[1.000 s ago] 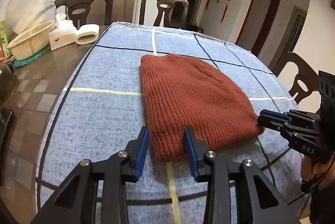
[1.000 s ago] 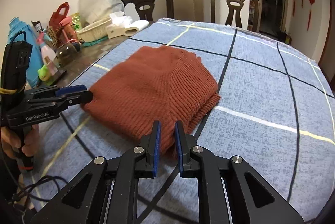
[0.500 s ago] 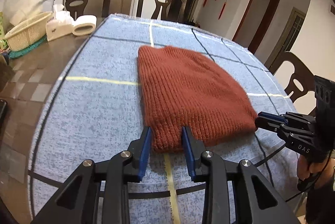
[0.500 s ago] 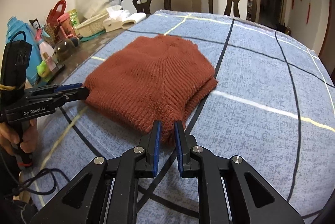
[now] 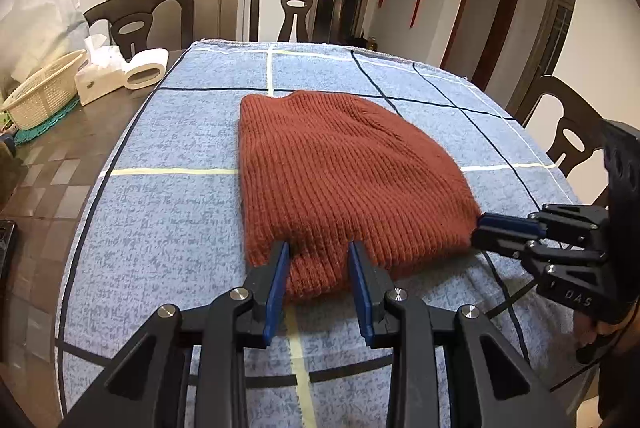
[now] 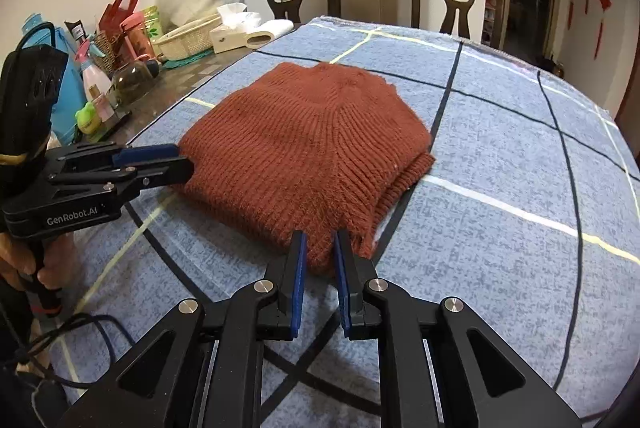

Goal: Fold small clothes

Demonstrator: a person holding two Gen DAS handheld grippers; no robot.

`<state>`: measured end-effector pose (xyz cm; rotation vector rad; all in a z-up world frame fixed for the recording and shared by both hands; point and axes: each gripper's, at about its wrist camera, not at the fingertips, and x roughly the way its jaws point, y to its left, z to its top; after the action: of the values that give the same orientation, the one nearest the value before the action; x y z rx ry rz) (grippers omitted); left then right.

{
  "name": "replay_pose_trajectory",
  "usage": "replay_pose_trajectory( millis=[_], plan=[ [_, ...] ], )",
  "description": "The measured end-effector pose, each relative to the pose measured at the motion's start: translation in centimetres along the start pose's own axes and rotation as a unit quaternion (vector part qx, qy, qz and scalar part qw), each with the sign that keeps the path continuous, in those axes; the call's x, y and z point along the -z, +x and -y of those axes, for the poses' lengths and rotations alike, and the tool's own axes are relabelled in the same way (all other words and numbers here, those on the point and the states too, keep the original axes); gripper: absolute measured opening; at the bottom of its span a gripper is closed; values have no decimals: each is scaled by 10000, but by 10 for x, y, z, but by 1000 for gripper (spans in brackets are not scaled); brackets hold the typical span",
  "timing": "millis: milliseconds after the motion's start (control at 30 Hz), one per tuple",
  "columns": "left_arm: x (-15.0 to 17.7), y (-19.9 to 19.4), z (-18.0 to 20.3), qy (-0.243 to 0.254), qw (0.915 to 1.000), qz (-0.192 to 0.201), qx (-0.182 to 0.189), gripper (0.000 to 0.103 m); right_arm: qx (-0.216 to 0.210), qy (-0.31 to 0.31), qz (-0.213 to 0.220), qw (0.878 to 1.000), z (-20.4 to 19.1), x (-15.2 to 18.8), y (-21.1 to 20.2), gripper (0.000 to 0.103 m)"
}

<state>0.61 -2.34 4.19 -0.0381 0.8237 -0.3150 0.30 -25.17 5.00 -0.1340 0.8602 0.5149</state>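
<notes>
A rust-red knitted garment point(image 5: 344, 180) lies folded flat on the blue checked tablecloth point(image 5: 168, 212); it also shows in the right wrist view point(image 6: 312, 148). My left gripper point(image 5: 320, 252) is open, its blue pads on either side of the garment's near left corner. My right gripper point(image 6: 320, 240) has its pads narrowly apart around the near right corner's edge; from the left wrist view point(image 5: 486, 228) it looks pinched on that edge.
A wicker basket point(image 5: 44, 92), tissue box point(image 5: 100, 76) and paper roll point(image 5: 146, 70) stand on the bare table at the left. Bottles and a spray point(image 6: 96, 76) crowd that side. Dark chairs point(image 5: 296, 10) ring the table.
Both grippers have drawn back toward the near edge, pulling the garment with them. The left gripper's pads stay spread; the right stays pinched.
</notes>
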Motion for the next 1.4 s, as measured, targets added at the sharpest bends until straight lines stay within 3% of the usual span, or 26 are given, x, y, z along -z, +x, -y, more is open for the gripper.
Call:
replay_pose_trajectory(
  millis=[467, 800, 967, 1167, 1400],
  plan=[
    [6, -12, -2, -121, 9997, -38, -219, 34, 60, 148, 158, 9997, 6, 3, -19, 17],
    [-10, -4, -12, -222, 9994, 56, -276, 34, -19, 272, 188, 9995, 10, -10, -5, 17],
    [-39, 7, -21, -248, 9991, 238, -234, 34, -100, 579, 411, 9974, 28, -31, 0, 17],
    [-54, 43, -18, -117, 9998, 17, -131, 34, 18, 981, 167, 9950, 50, -43, 27, 17],
    [-49, 45, -9, 132, 9994, 97, -289, 36, 12, 1120, 49, 9937, 61, -36, 33, 17]
  ],
)
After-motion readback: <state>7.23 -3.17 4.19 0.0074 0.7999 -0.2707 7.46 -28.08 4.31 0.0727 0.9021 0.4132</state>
